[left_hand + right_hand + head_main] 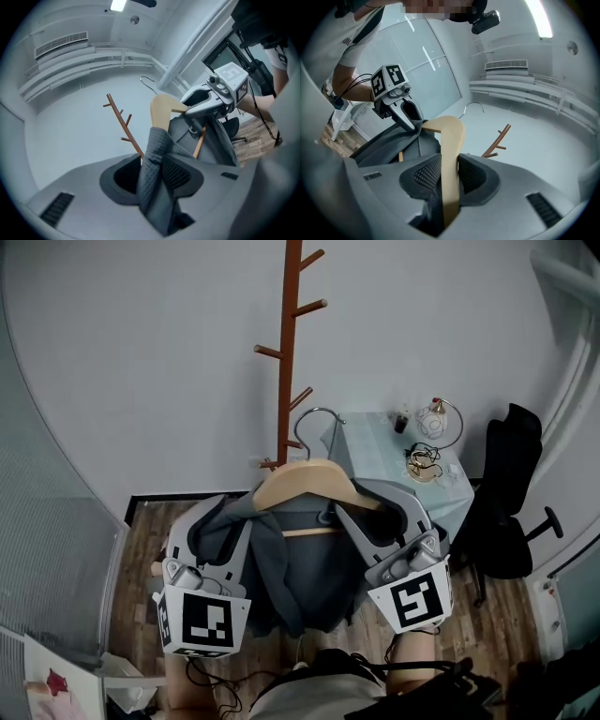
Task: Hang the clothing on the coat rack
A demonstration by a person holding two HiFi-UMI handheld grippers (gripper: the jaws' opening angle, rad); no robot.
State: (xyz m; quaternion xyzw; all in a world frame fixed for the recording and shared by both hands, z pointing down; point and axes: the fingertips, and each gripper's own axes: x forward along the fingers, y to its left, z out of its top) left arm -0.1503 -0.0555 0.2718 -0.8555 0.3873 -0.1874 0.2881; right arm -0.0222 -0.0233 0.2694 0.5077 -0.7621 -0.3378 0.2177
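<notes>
Head view: a wooden coat rack (289, 352) stands on the plank floor (141, 531) against a pale wall, its pegs bare. In front of it a grey garment (300, 568) hangs on a wooden hanger (314, 482), held in the air between the two tools. The left tool (230, 517) takes the garment's left shoulder. The right tool (356, 498) takes the right end of the hanger. The hanger's metal hook (319, 418) rises just right of the pole and sits on no peg. Right of the rack is a small cloth-covered counter (375, 442) with a round ring stand (441, 420) near its far right corner. A black office chair (511, 493) stands beside it.

Left gripper view: the left tool is clenched on a fold of quilted grey fabric, which fills the gap between its dark pads and bunches out above and below them. Beyond it the pale hanger curves up, with the right tool at its other end. The coat rack is farther off, against the wall and apart from the hook.

Right gripper view: the right tool is clenched on the hanger's wooden arm, which runs upright between the ribbed pads with dark cloth under it. Across the hanger the left tool holds the garment. The rack's top pegs show behind, apart from the hook.
</notes>
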